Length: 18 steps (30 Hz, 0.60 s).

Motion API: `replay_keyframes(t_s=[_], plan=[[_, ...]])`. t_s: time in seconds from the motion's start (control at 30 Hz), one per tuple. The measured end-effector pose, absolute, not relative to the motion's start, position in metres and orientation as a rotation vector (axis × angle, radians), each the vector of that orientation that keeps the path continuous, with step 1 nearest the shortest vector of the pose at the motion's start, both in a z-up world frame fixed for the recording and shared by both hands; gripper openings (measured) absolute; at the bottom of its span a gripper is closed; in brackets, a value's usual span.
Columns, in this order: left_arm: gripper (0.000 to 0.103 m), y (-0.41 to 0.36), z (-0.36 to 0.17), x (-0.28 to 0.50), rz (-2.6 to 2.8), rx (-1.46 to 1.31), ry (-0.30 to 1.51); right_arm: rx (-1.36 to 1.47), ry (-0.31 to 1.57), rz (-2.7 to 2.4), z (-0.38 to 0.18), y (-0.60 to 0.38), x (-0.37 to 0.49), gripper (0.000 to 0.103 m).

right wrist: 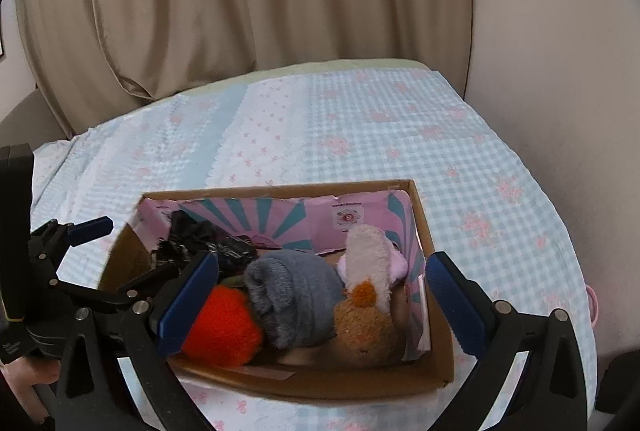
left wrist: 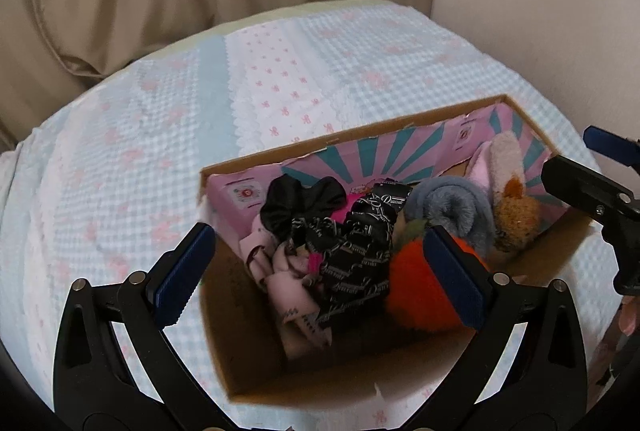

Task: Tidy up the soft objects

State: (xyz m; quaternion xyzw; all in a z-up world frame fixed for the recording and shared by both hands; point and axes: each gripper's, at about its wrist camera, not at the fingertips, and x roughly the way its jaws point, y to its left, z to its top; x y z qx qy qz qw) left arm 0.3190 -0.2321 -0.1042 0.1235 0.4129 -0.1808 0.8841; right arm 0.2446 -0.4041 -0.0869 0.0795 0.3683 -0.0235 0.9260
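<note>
- The cardboard box (left wrist: 224, 363) stands on a bed covered by a blue-and-pink checked bedspread (left wrist: 120, 159); its near wall is cut off by the gripper bodies in both wrist views.
- Soft objects lie inside the box: black printed fabric (left wrist: 360, 247), a pink cloth (left wrist: 288, 291), an orange plush (left wrist: 416, 295), a rolled grey plush (left wrist: 452, 207), a brown plush (left wrist: 516, 219) and a white-and-pink plush (left wrist: 500, 159).
- The black fabric is largely hidden behind the left gripper's finger in the right wrist view; the box floor under the pile cannot be made out.
- Left gripper (left wrist: 320, 271): jaws spread fully wide, nothing between the pads, hovering above the black fabric and pink cloth. The right-hand pad overlaps the orange plush in the picture; contact cannot be told.
- Right gripper (right wrist: 320, 299): jaws wide apart, holding nothing, above the grey plush and brown plush.
- A beige curtain (right wrist: 240, 11) hangs behind the bed.
</note>
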Motion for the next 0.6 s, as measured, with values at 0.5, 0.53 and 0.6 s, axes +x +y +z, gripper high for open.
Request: replay_keyframes(t_s=[0.5,0.53,0.6], plan=[[0.103,-0.135,-0.022,0.219,-0.315,0.128,0.681,0.14,0.599,-0.011,-0.016,-0.341,0.163,0.103],[0.103,-0.126,-0.019,0.211,-0.307,0.118,0.669,0.141,0.582,-0.006,-0.012,-0.334,0.154,0.103],[0.103,-0.106,-0.013,0.193,-0.291,0.089,0.645,0.138,0.556,0.002,-0.007,-0.323,0.142,0.103]])
